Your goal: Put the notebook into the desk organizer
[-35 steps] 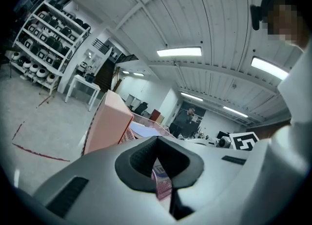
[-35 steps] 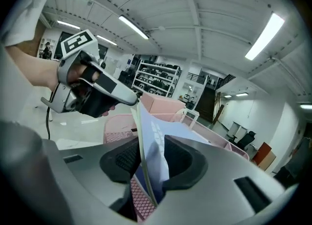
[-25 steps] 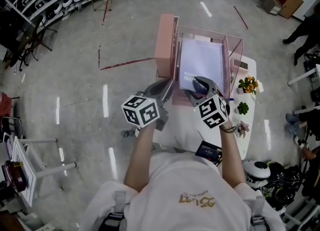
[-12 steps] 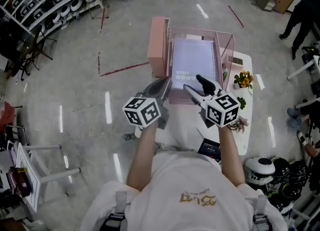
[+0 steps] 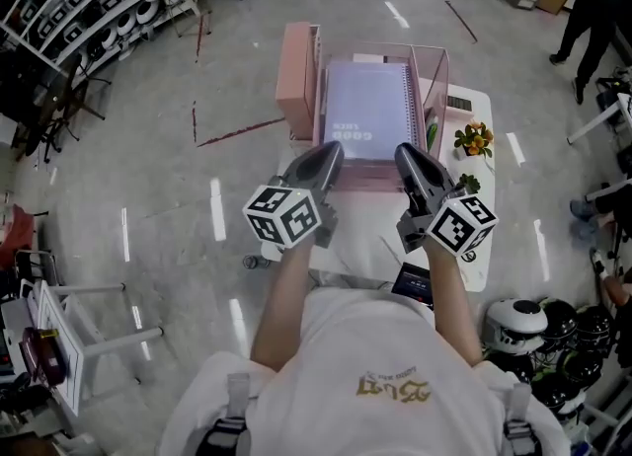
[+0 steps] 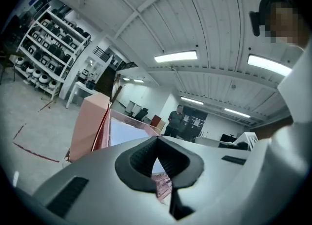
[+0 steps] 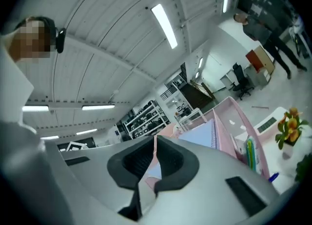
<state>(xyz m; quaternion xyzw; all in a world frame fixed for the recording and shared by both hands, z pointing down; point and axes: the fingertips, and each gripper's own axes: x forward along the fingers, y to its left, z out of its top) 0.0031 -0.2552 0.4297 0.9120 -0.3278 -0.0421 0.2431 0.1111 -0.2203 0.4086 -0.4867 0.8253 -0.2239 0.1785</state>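
Observation:
The lilac spiral notebook leans inside the pink desk organizer at the white table's far end. It also shows in the left gripper view as the notebook and in the right gripper view as the notebook. My left gripper hangs just short of the organizer's near left corner, shut and empty. My right gripper is level with it at the near right corner, clear of the notebook, with its jaws shut on nothing. Both grippers point at the organizer, the left gripper and the right gripper.
On the white table right of the organizer stand small potted plants and a calculator. A dark device lies at the near edge. Helmets sit on the floor at right. A person stands far right.
My right gripper let go of the notebook's near edge, opened wide, drew back toward me and closed. The notebook now rests in the organizer. The left gripper barely moved.

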